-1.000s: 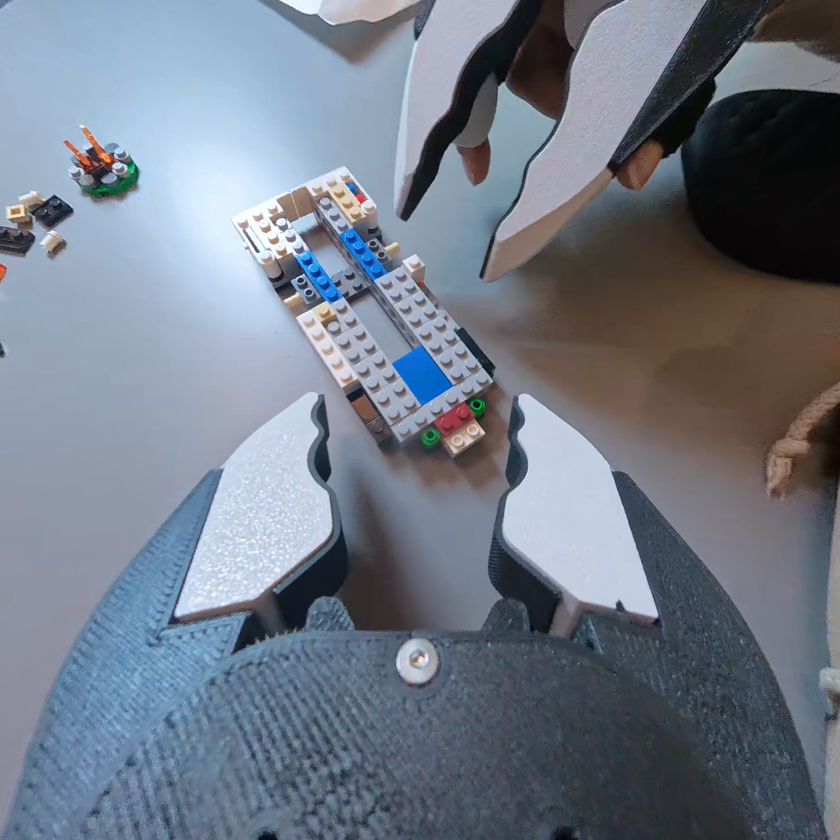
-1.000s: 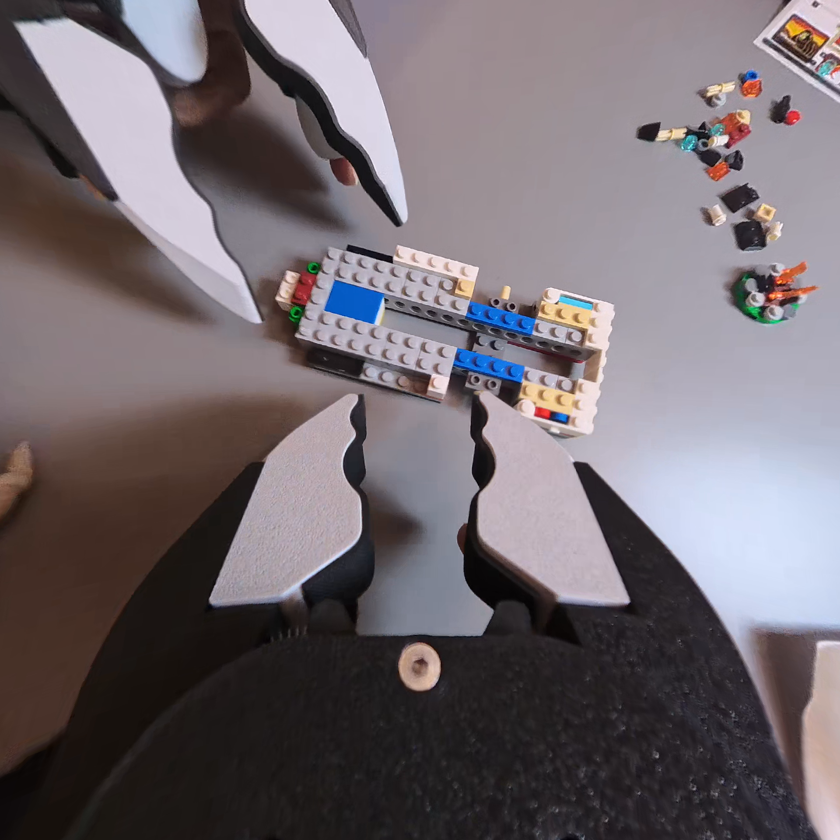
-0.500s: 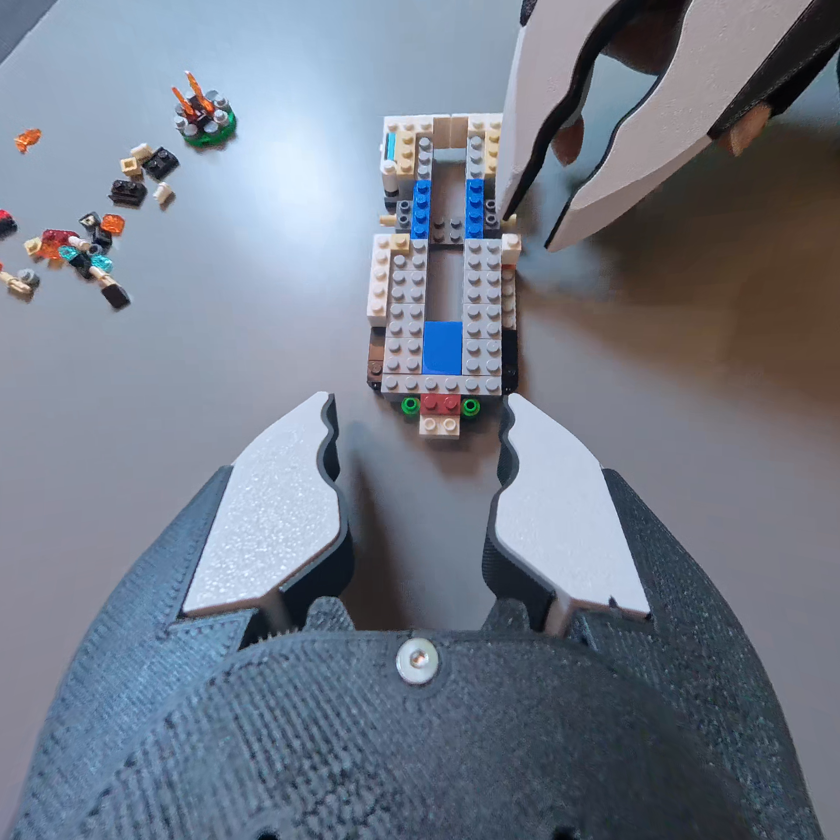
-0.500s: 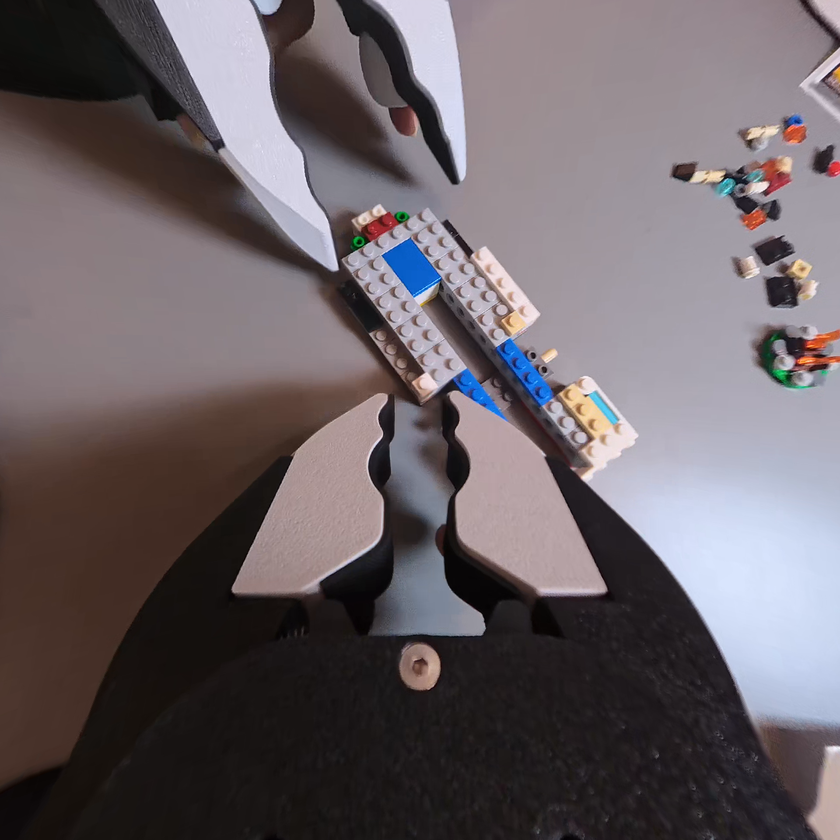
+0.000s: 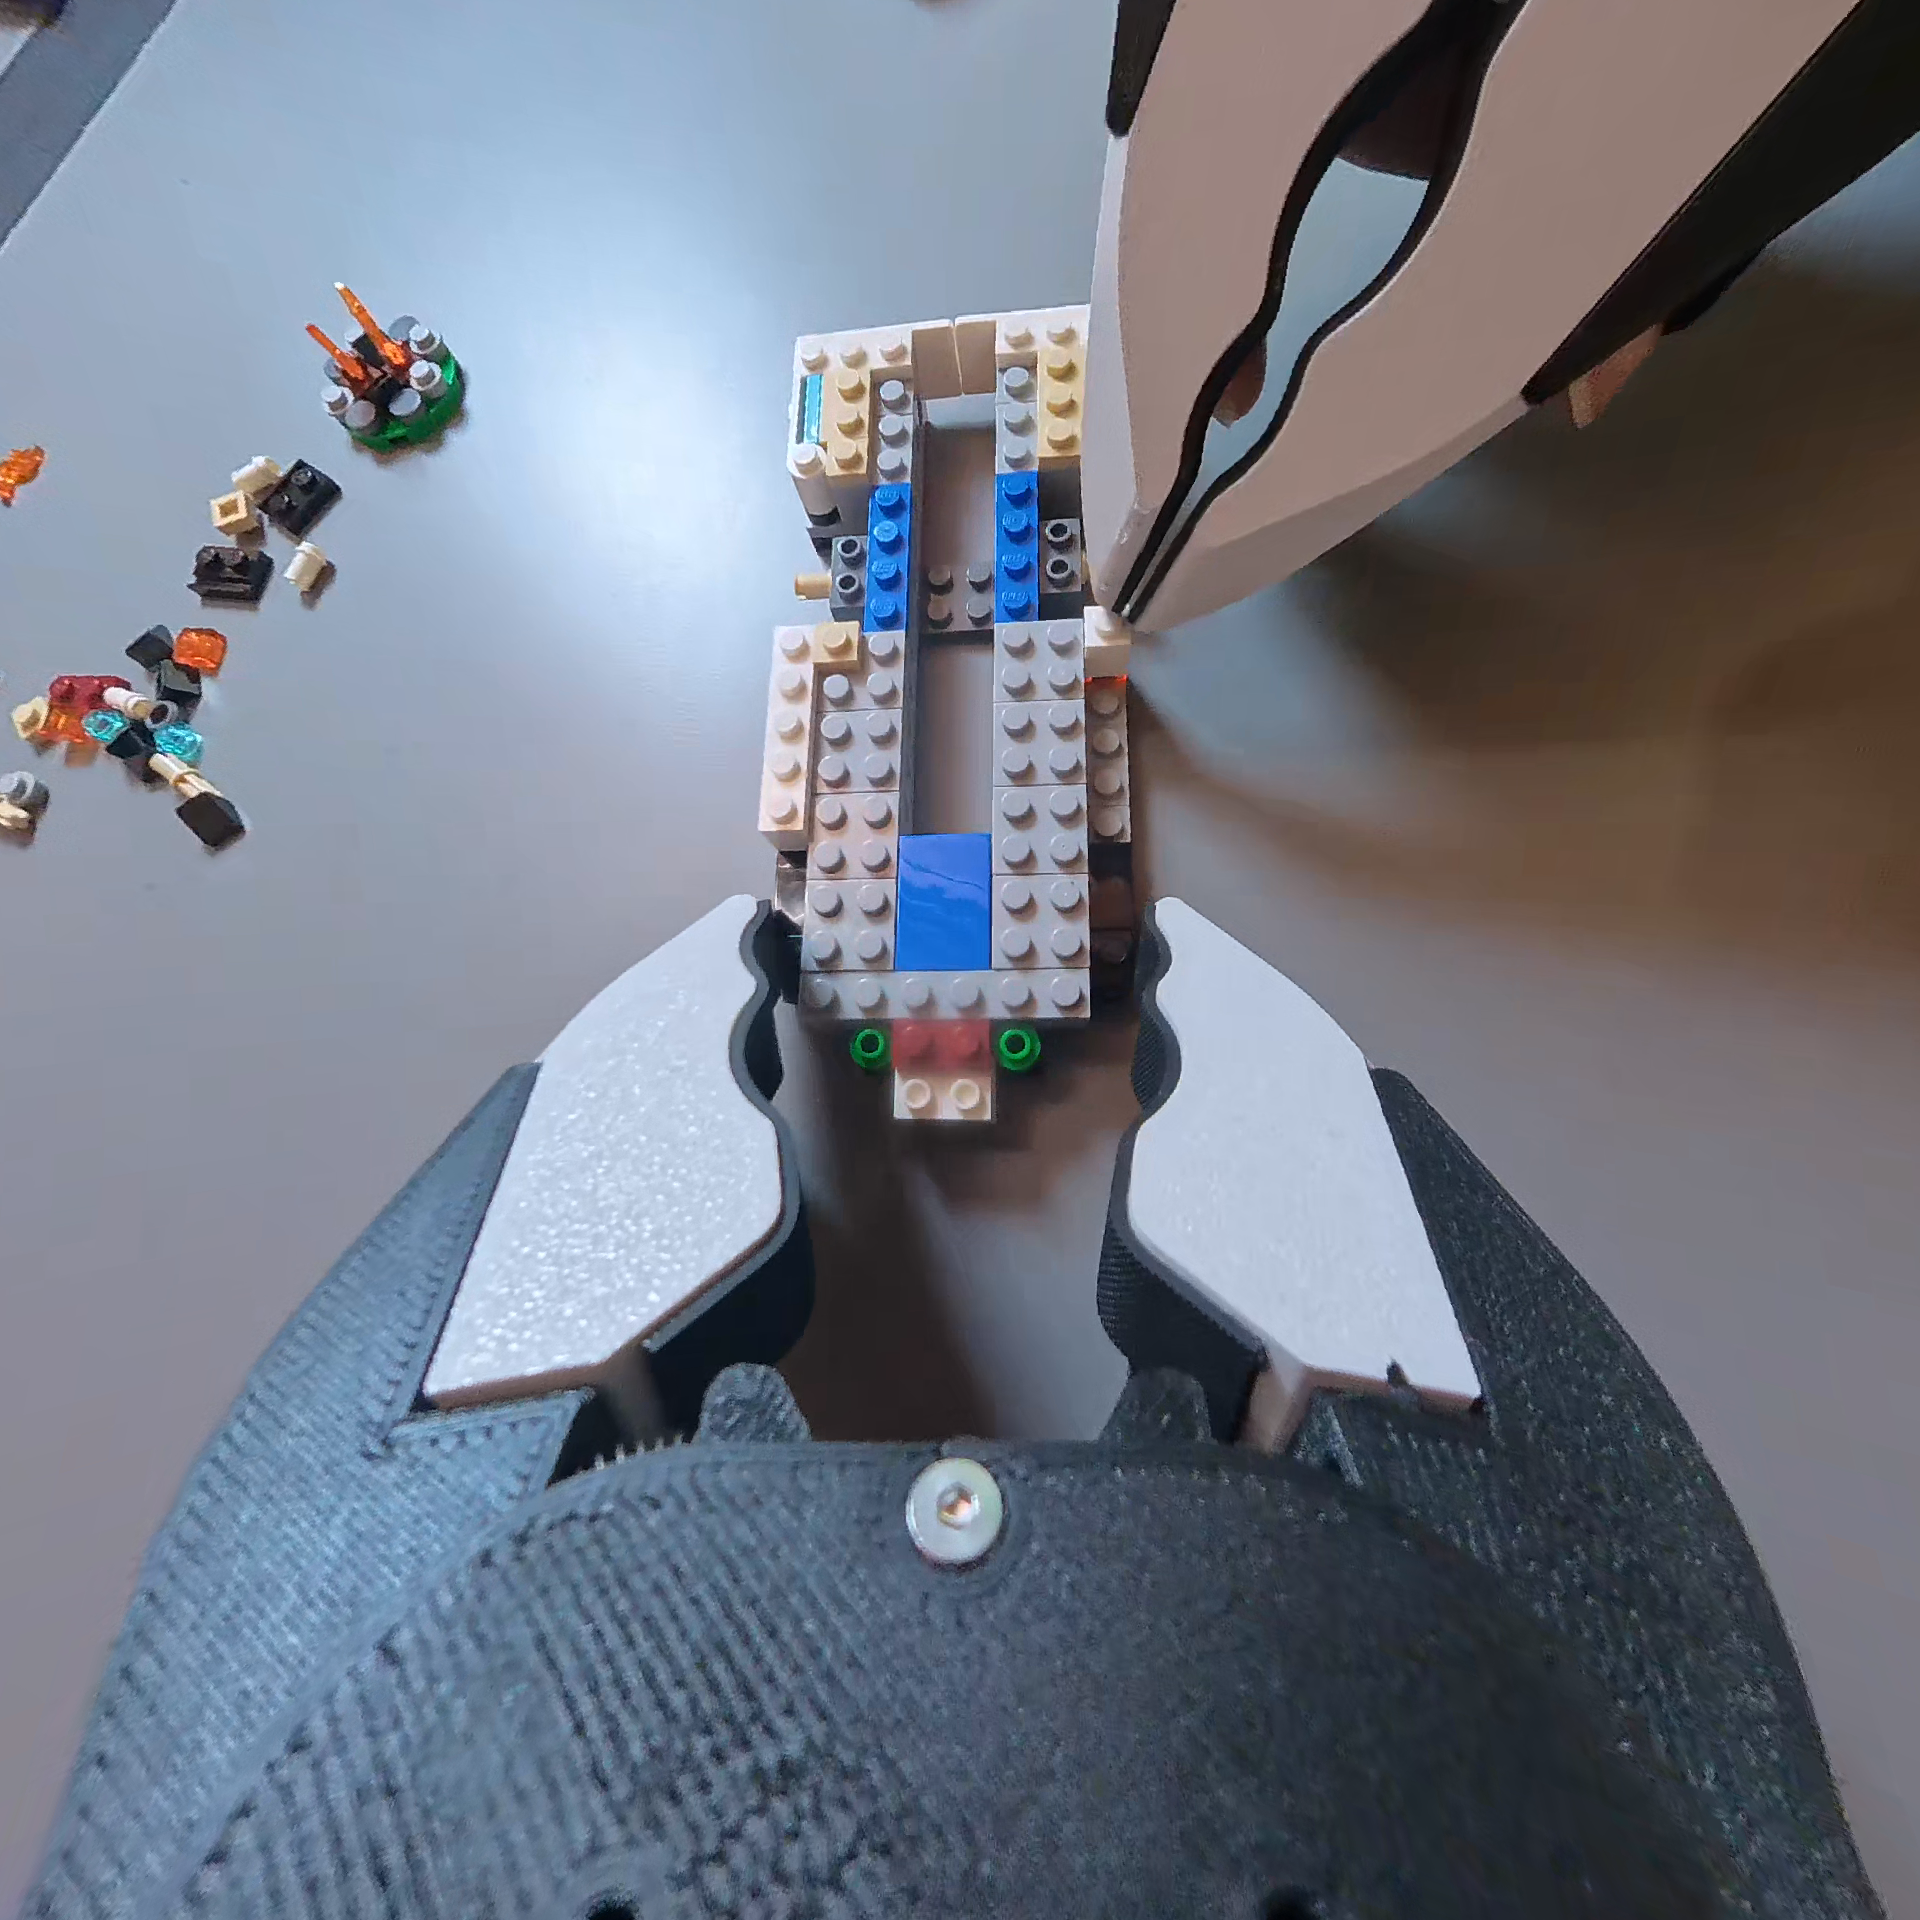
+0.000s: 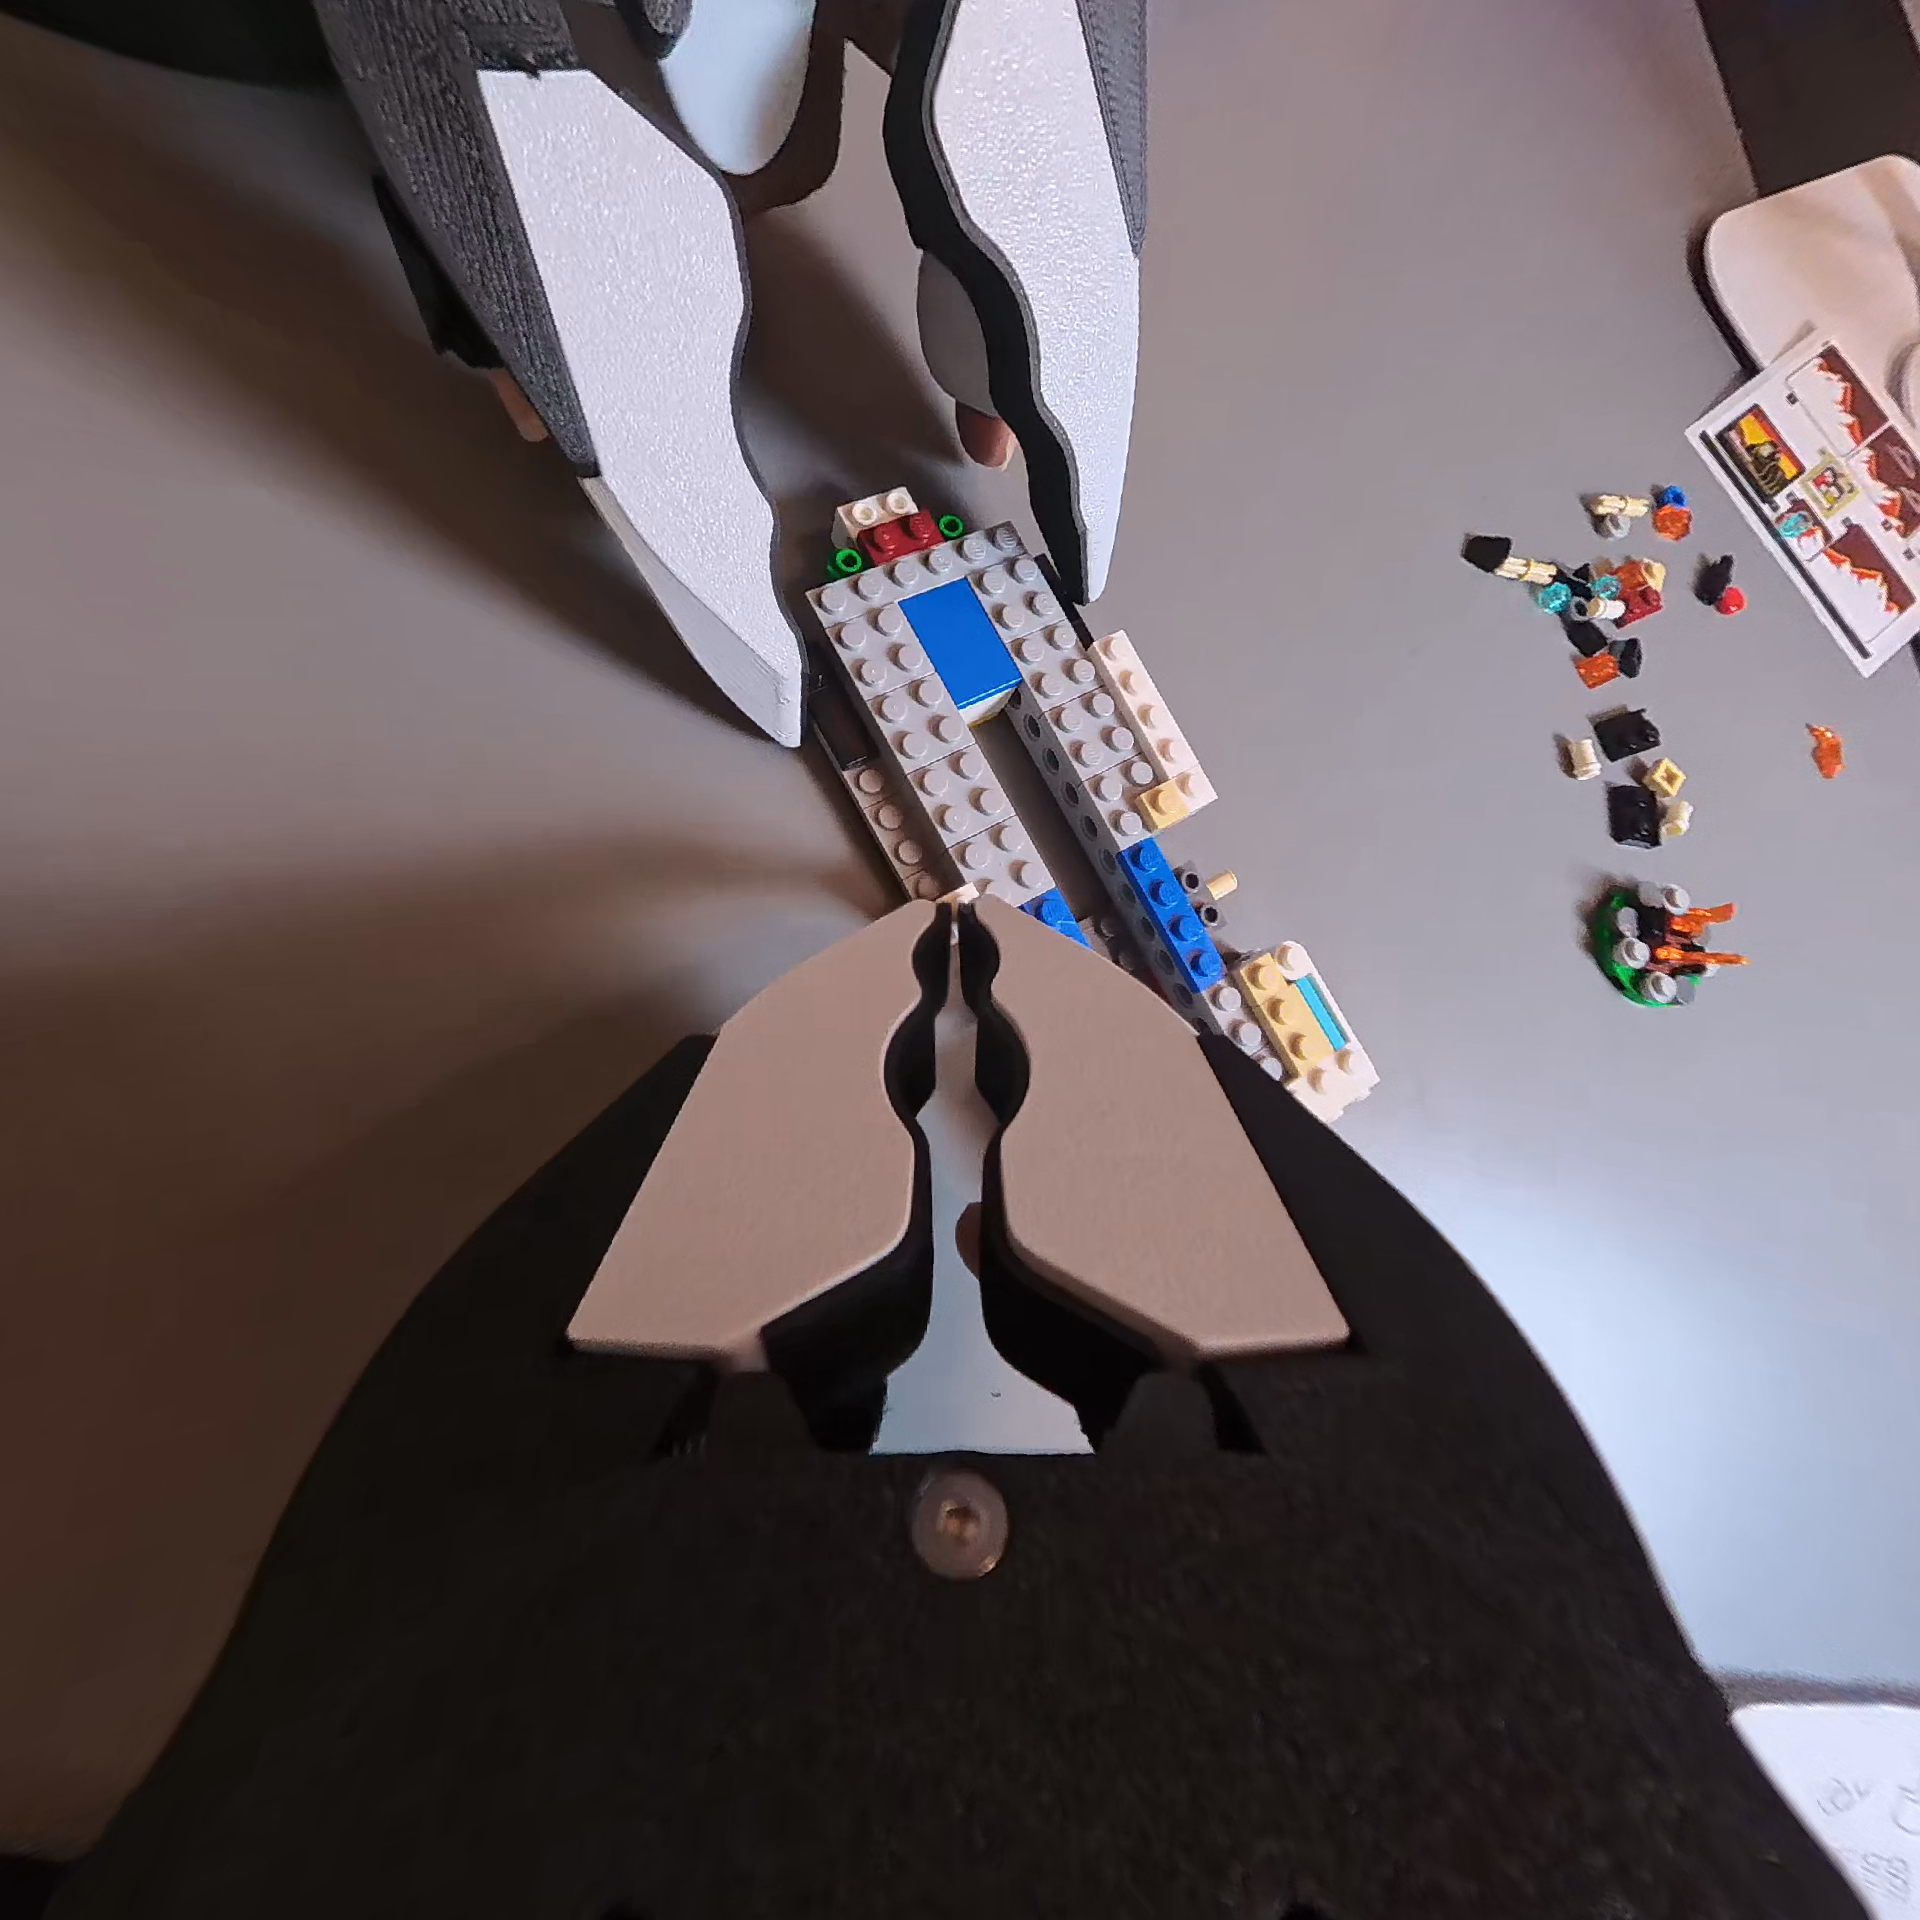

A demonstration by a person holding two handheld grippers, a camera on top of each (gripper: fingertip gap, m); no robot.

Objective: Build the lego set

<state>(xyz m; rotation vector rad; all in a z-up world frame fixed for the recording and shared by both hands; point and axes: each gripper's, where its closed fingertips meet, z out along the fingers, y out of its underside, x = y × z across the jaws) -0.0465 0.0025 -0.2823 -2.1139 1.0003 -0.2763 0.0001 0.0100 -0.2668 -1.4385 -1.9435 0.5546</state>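
Where the grey tabletop [image 5: 520, 208] fills both views, a long brick model [image 5: 945, 727] of grey, blue and cream plates lies at frame centre. Left gripper [image 5: 951, 935]: fingers apart, straddling the model's near end, each tip just beside a side edge; whether the pads press cannot be told. Right gripper [image 6: 956, 914]: fingers together, tips at a small white brick [image 5: 1107, 636] on the model's side edge; whether they pinch it cannot be told. Loose small pieces [image 5: 156, 707] and a green round base with orange flames [image 5: 400, 390], left of frame. Printed sheet [image 6: 1829, 499], upper right of the right wrist view.
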